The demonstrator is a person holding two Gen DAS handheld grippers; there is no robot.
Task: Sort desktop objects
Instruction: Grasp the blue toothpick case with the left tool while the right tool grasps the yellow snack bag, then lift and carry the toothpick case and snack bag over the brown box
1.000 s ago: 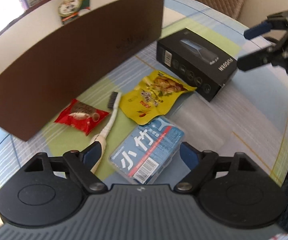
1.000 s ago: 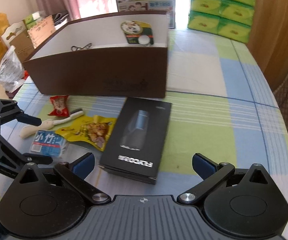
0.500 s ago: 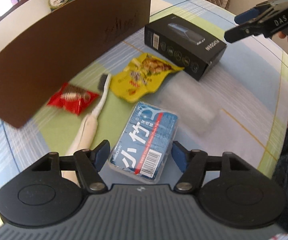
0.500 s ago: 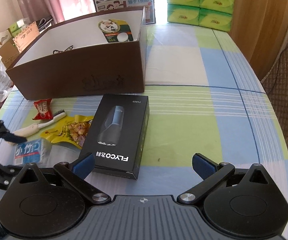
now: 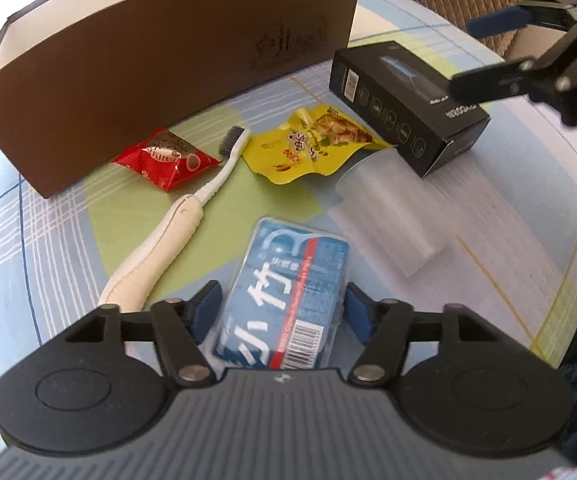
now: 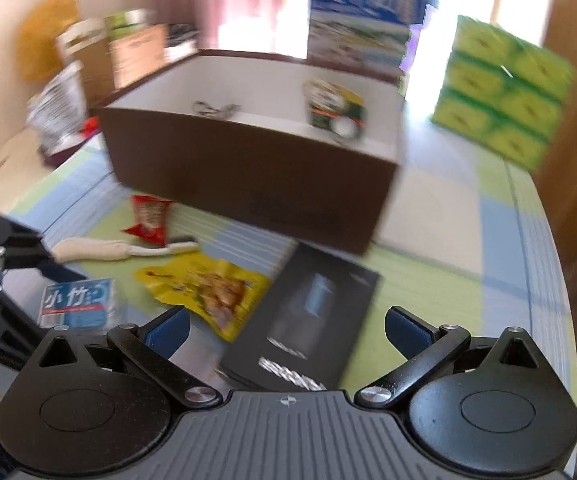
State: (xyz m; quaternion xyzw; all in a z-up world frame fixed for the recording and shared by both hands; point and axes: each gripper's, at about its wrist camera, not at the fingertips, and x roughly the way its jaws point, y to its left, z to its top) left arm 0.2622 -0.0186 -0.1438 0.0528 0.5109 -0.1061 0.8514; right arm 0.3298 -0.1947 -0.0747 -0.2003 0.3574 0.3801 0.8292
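A blue plastic box with white characters (image 5: 284, 296) lies on the checked tablecloth (image 5: 508, 216). My left gripper (image 5: 282, 312) straddles it. The jaws are closing, and the blue pads (image 5: 208, 308) touch the box's long sides. That box (image 6: 76, 302) also shows at the left of the right wrist view, between the left fingers. My right gripper (image 6: 286, 322) hangs open and empty above a black carton (image 6: 312, 316). In the left wrist view, the right gripper (image 5: 462, 54) is over the far end of the black carton (image 5: 404, 120).
Behind stands a brown open box (image 5: 148, 68) with a white inside. In front of it lie a red snack packet (image 5: 164, 156), a cream toothbrush (image 5: 176, 224), a yellow snack bag (image 5: 312, 148) and a clear plastic cup on its side (image 5: 388, 216). Green tissue packs (image 6: 500, 92) sit at the back right.
My left gripper has come forward over the blue box and its jaws have narrowed onto the box's sides. The right gripper has swung and rolled; its view is now blurred.
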